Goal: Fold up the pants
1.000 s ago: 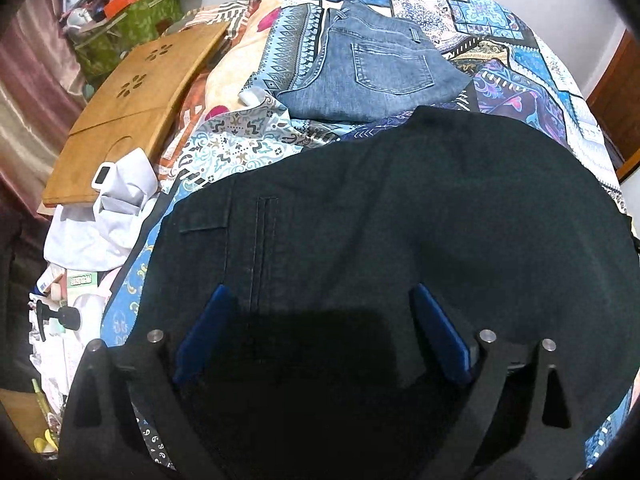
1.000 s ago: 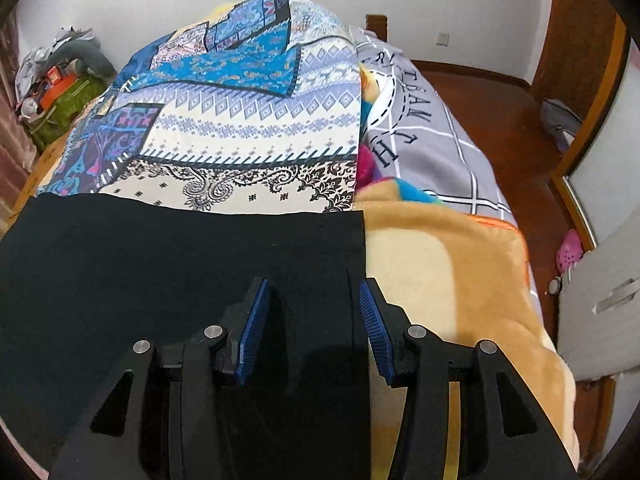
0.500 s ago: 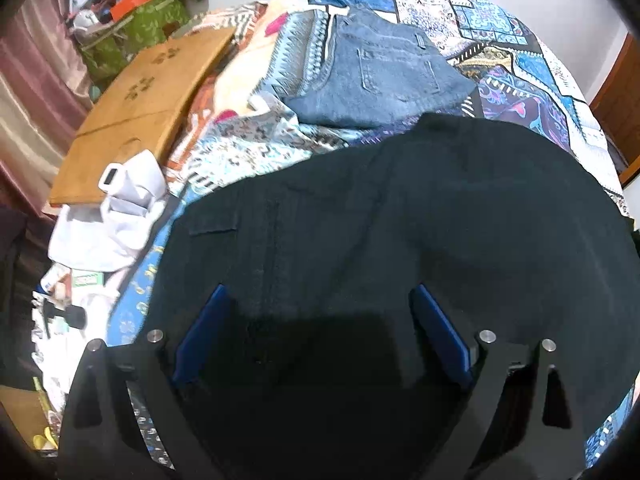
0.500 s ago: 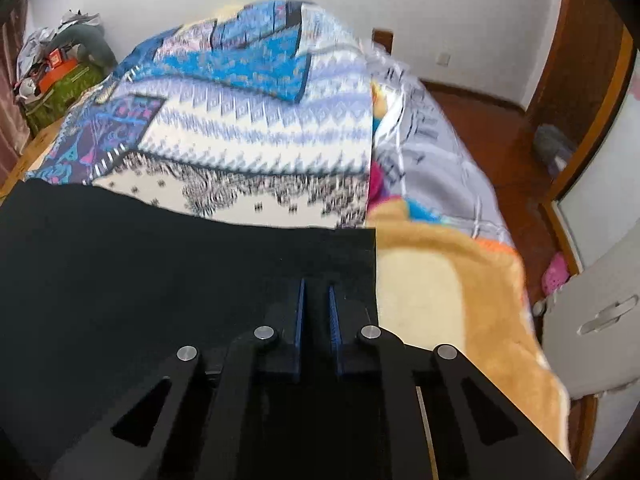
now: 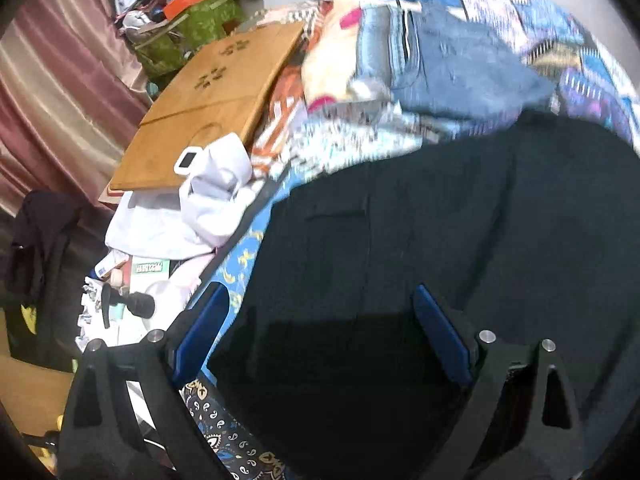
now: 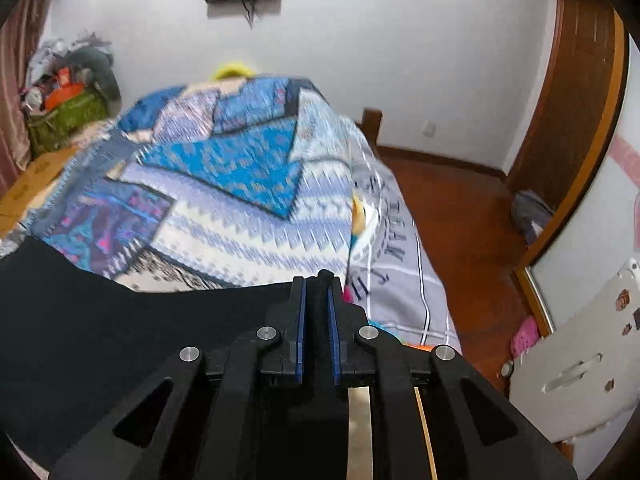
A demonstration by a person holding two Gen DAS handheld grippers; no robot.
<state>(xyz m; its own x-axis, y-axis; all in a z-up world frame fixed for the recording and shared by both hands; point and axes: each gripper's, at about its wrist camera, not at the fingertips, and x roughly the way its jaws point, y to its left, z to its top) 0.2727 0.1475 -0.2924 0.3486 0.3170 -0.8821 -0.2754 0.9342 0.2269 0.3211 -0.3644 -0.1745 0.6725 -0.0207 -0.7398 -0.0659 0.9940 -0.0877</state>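
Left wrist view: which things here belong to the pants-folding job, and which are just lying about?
Part of the job:
black pants
left gripper, open over them
right gripper, shut on their edge

Lying about:
blue jeans
wooden board
white cloth
green bag

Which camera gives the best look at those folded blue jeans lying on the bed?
The left wrist view. There the blue jeans lie on the patterned bedspread beyond the black pants, with a back pocket showing, though blurred. The right wrist view shows only a blurred denim-blue strip at the bed's far left edge, too unclear to call.
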